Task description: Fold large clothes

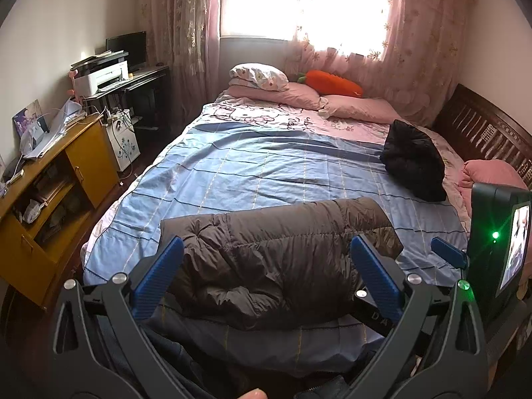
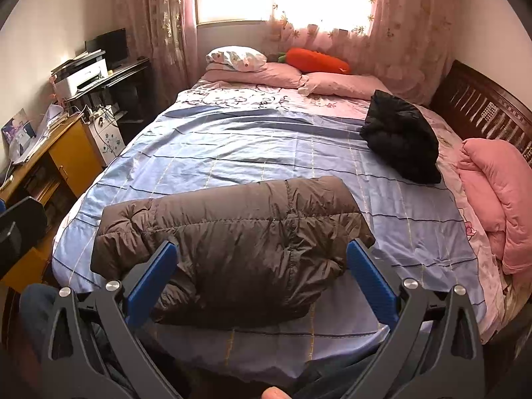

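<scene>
Here both the left gripper (image 1: 266, 272) and right gripper (image 2: 262, 272) gape wide, empty, above the folded brown jacket (image 2: 232, 232).

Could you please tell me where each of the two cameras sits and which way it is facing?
Left wrist: on the left tongs, at the bed's near edge, facing the window; blue fingers open over the brown puffer jacket; right tongs at the right edge, a fingertip at the bottom.
Right wrist: on the right tongs, same heading, slightly further right; fingers open.
Shared: jacket, black garment, carrot plush.
</scene>
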The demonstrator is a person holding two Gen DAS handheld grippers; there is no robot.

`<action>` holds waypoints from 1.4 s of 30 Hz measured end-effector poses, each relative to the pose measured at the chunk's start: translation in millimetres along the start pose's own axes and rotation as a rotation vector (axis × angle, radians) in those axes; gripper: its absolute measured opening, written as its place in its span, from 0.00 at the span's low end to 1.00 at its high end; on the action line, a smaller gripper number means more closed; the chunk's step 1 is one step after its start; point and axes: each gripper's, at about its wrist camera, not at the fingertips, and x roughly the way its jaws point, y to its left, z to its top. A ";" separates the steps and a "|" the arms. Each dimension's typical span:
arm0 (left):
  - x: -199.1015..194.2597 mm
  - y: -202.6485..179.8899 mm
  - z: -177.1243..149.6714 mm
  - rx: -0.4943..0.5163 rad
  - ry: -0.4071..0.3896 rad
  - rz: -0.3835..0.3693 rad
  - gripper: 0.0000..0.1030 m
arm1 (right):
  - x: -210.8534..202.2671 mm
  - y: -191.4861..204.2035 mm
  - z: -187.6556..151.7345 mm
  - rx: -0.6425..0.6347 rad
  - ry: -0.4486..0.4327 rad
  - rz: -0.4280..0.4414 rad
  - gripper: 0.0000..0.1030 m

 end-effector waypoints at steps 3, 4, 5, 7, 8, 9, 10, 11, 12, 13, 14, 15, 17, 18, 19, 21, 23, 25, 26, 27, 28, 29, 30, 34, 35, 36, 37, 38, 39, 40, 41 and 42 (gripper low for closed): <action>-0.3 0.2 -1.4 -0.003 -0.002 0.005 0.98 | -1.6 1.7 -0.5 -0.004 -0.002 0.005 0.99; 0.0 -0.1 -1.9 -0.005 -0.001 0.006 0.98 | -1.9 2.3 -0.5 -0.005 -0.002 0.007 0.99; -0.2 0.4 -2.1 -0.004 0.000 0.006 0.98 | -1.9 2.5 -0.6 -0.005 -0.002 0.008 0.99; 0.6 -0.7 -2.8 -0.007 0.001 0.010 0.98 | -1.8 3.0 -0.9 -0.007 -0.001 0.009 0.99; 0.4 -0.3 -3.4 -0.007 0.001 0.010 0.98 | -1.7 3.4 -1.1 -0.008 -0.001 0.009 0.99; 0.5 -0.4 -2.8 -0.007 0.001 0.009 0.98 | -2.1 3.7 -1.1 -0.005 -0.001 0.008 0.99; 0.5 -0.4 -2.7 -0.007 0.001 0.009 0.98 | -2.2 4.0 -1.1 -0.005 -0.001 0.009 0.99; 0.5 -0.3 -2.6 -0.007 0.001 0.009 0.98 | -2.2 4.2 -1.2 -0.004 -0.001 0.009 0.99; 0.5 0.1 -2.7 -0.007 0.001 0.008 0.98 | -2.3 4.7 -1.4 -0.005 0.000 0.009 0.99; 0.5 0.1 -2.7 -0.006 0.002 0.008 0.98 | -2.4 4.7 -1.2 -0.005 -0.001 0.008 0.99; 0.5 0.2 -2.7 -0.006 0.002 0.008 0.98 | -2.4 4.9 -1.3 -0.004 -0.001 0.007 0.99; 0.5 0.6 -3.4 -0.005 0.003 0.009 0.98 | -2.6 5.3 -1.3 -0.004 -0.001 0.007 0.99; 0.3 -0.1 -4.1 -0.007 0.004 0.011 0.98 | -2.9 6.2 -1.5 -0.005 -0.001 0.007 0.99; 0.4 -0.9 -4.2 -0.008 0.003 0.012 0.98 | -3.0 6.6 -1.6 -0.005 -0.001 0.006 0.99; 0.6 -1.2 -3.9 -0.008 0.003 0.013 0.98 | -0.8 5.3 -2.3 -0.008 -0.001 0.010 0.99; 0.6 -1.2 -3.9 -0.008 0.003 0.013 0.98 | -1.1 6.2 -2.7 -0.007 0.000 0.010 0.99; 0.4 -0.4 -4.6 -0.009 0.004 0.013 0.98 | 0.0 5.1 -2.9 -0.010 0.000 0.012 0.99; 0.5 -0.5 -3.9 -0.008 0.003 0.012 0.98 | -0.2 5.3 -2.9 -0.009 0.000 0.012 0.99; 0.1 0.0 -4.6 -0.008 0.003 0.013 0.98 | -0.3 5.7 -3.2 -0.009 0.000 0.013 0.99; 0.4 -0.3 -4.0 -0.007 0.004 0.012 0.98 | -0.2 5.9 -3.3 -0.009 0.000 0.012 0.99; 0.4 -0.2 -3.9 -0.007 0.004 0.012 0.98 | -0.1 5.1 -2.8 -0.010 0.000 0.012 0.99; 0.1 0.4 -4.7 -0.007 0.005 0.012 0.98 | -0.1 4.9 -2.7 -0.009 0.000 0.012 0.99; 0.3 -0.3 -4.0 -0.007 0.004 0.012 0.98 | 0.0 4.6 -2.6 -0.010 0.000 0.012 0.99; 0.2 -0.1 -3.8 -0.008 0.004 0.011 0.98 | 0.0 4.5 -2.5 -0.011 0.000 0.014 0.99; -0.2 0.6 -4.6 -0.008 0.003 0.011 0.98 | -0.1 5.0 -2.8 -0.011 0.000 0.014 0.99; 0.0 0.5 -4.0 -0.007 0.004 0.012 0.98 | -0.1 5.5 -3.0 -0.011 0.000 0.013 0.99; -0.1 0.7 -4.2 -0.007 0.004 0.012 0.98 | -0.2 5.2 -2.5 -0.010 0.001 0.012 0.99; 0.1 0.5 -3.7 -0.006 0.004 0.011 0.98 | -0.3 5.3 -2.5 -0.009 0.001 0.012 0.99; -0.1 0.7 -4.0 -0.006 0.004 0.011 0.98 | -0.4 5.4 -2.4 -0.009 0.000 0.012 0.99; -0.2 0.8 -4.2 -0.005 0.004 0.011 0.98 | -0.3 5.6 -2.5 -0.009 0.001 0.012 0.99; -0.2 0.9 -4.4 -0.005 0.004 0.012 0.98 | -0.4 5.6 -2.4 -0.009 0.001 0.012 0.99; 0.1 0.2 -3.9 -0.006 0.004 0.012 0.98 | -0.4 6.4 -2.9 -0.009 0.002 0.011 0.99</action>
